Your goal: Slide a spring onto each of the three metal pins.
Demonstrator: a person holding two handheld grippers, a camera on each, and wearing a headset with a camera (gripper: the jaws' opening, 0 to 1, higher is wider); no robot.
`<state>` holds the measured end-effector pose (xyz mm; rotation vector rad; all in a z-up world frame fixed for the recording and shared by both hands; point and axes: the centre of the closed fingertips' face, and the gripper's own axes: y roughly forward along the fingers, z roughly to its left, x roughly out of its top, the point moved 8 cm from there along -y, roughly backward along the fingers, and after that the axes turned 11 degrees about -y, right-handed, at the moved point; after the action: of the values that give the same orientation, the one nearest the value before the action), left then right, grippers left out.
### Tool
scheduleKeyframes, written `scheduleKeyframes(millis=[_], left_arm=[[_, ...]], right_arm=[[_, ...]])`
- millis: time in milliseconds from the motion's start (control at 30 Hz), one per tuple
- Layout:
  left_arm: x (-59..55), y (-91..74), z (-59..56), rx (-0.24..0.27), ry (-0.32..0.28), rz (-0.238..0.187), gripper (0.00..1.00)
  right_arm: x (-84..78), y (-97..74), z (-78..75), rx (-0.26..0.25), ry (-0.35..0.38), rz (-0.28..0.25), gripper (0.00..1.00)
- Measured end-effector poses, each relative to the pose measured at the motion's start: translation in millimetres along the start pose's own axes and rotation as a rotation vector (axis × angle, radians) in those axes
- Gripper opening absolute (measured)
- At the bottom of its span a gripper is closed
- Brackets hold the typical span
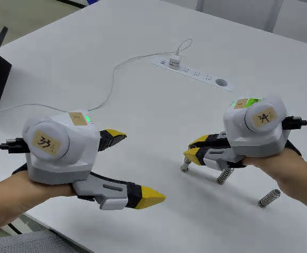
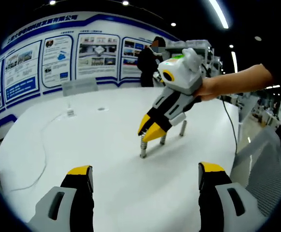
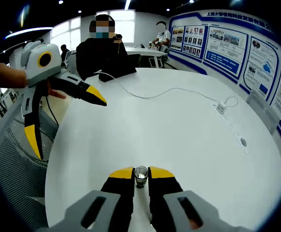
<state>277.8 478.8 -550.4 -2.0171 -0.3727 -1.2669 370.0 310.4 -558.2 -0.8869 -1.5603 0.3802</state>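
My right claw (image 1: 194,148) pinches a spring (image 3: 141,176) end-down over a pin (image 1: 185,167) so it threads straight; left claw (image 1: 137,166) hangs spread, clear.

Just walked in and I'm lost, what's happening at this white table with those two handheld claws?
A person holds a claw in each hand over the white table. The right claw is closed on a spring, holding it upright at the tabletop. Beside it sit two more springs. The left claw is open, holding nothing, off to the side.
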Motion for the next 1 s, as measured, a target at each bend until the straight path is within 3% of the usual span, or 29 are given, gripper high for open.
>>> scheduleKeyframes(millis=[633,1000], left_arm=[[-2.3,-6.0,2.6,0.0,0.024,0.015,0.9],[0.2,-7.0,4.1,0.004,0.049,0.016,0.91]], right_arm=[[-13.5,11.7,6.9,0.035,0.002,0.035,0.12],[-12.5,13.1,5.7,0.029,0.008,0.021,0.18]])
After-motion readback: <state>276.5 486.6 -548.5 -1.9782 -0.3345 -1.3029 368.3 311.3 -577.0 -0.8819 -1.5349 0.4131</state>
